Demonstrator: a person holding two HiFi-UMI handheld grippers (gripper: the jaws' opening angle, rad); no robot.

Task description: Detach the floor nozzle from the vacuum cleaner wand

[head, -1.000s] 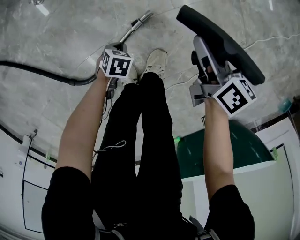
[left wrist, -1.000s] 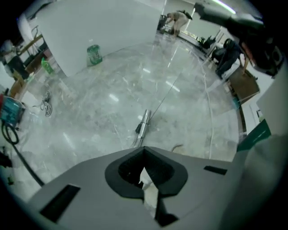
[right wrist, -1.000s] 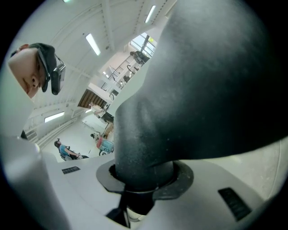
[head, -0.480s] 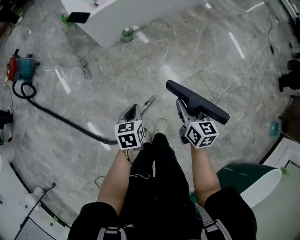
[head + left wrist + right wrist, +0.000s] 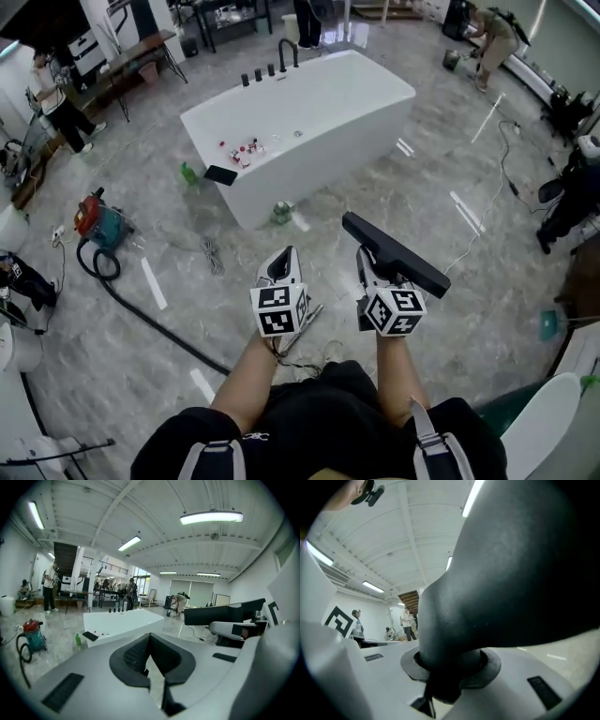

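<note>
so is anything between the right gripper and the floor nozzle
Nothing visible. The floor nozzle is already in the right gripper, its neck clamped between the jaws, and it is held up off the floor. The left gripper beside it is shut on nothing.

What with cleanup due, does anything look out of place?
The black floor nozzle is up in the air, clamped in the right claw, with no wand attached. A black hose trails loose across the floor.

Black floor nozzle (image 5: 398,255), detached, aloft
</note>
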